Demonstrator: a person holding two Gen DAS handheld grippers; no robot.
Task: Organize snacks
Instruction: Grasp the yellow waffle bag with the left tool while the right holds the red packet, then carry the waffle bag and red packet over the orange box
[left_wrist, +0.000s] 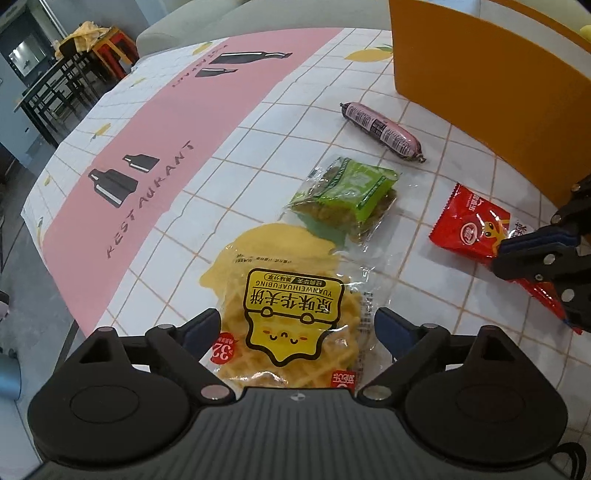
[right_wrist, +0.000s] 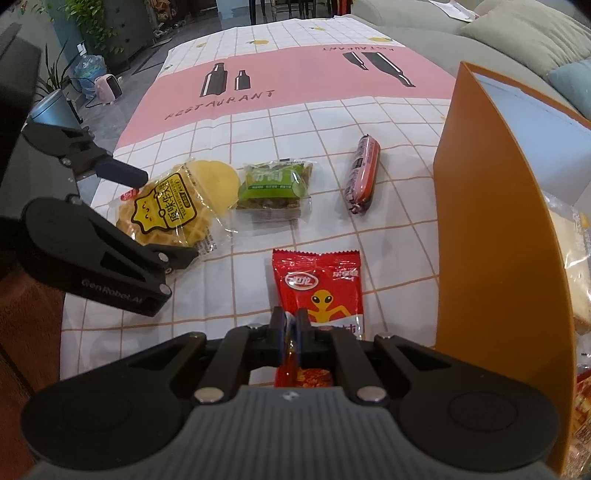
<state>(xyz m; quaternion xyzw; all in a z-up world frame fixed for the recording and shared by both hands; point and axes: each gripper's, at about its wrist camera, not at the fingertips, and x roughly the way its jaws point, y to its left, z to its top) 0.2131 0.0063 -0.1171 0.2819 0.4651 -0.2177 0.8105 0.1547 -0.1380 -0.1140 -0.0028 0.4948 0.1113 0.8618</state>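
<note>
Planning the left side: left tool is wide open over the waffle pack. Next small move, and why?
Probably ease the left tool down and close on the waffle pack: its fingers straddle the pack without pressing it. The right tool already pinches the red packet beside the orange box.

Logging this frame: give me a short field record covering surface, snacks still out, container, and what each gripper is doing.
surface: table with checked tablecloth
snacks out: waffle pack, green snack pack, sausage, red snack packet
container: orange box, at right, already holding packaged snacks
left gripper: open, jaws straddling the waffle pack, pads not pressing
right gripper: shut on the red snack packet's near end
</note>
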